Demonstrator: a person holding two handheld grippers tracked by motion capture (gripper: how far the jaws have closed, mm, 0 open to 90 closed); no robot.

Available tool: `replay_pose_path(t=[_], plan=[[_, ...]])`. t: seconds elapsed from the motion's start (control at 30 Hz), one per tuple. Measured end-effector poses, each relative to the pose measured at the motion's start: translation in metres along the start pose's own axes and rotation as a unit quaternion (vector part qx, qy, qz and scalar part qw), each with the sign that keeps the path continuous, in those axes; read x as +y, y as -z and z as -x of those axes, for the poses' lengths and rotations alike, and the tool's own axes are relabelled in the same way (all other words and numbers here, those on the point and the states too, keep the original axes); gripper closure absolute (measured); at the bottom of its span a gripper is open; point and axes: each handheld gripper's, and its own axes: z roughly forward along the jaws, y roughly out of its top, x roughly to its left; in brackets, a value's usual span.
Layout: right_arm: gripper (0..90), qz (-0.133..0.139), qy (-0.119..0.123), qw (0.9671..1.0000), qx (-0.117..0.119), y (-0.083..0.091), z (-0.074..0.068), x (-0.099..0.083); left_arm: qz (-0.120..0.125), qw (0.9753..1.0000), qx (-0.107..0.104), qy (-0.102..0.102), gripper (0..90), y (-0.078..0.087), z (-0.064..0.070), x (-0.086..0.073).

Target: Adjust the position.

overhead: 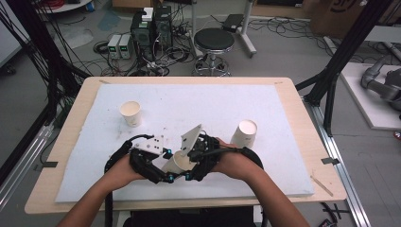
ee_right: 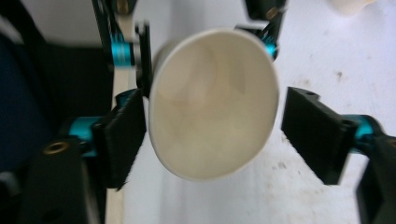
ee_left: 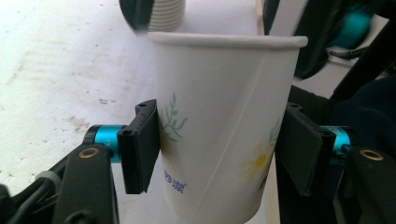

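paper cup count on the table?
3. One cup stands at far left, one cup at right, and one held cup sits between the left gripper and right gripper. Nested cups would be hidden.

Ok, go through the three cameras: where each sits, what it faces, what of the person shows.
High view: above the person's side, looking forward and down on the table; both forearms and grippers show.
Left gripper view: rides the left gripper, looking sideways at the paper cup clamped between its jaws.
Right gripper view: rides the right gripper, looking into the cup's mouth, jaws apart.
All three share that cup.
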Motion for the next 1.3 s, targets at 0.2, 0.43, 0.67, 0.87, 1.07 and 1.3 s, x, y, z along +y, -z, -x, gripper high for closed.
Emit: replay_pose_path(t=[0.2,0.43,0.67,0.87,1.07,1.3], plan=[[21.8,0.097,-0.064,0.9932,0.001,0.022,0.004,-0.023,0.042,0.9987,0.013,0.026,32.6,0.004,0.0,-0.01],[21.9,0.192,-0.122,0.9728,-0.044,0.049,-0.005,-0.058,0.102,0.9922,0.053,0.049,31.5,0.012,-0.002,-0.025],[22.0,0.236,-0.157,0.9558,-0.077,0.069,-0.015,-0.087,0.147,0.9835,0.09,0.055,31.6,0.022,-0.002,-0.033],[23.7,0.242,-0.165,0.9504,-0.104,0.08,-0.031,-0.111,0.175,0.975,0.123,0.059,31.6,0.029,-0.002,-0.042],[23.6,0.233,-0.187,0.9451,-0.131,0.084,-0.044,-0.144,0.2,0.9658,0.15,0.068,31.6,0.035,-0.001,-0.052],[21.4,0.226,-0.229,0.9304,-0.176,0.089,-0.055,-0.182,0.225,0.9541,0.183,0.075,31.4,0.041,-0.002,-0.063]])
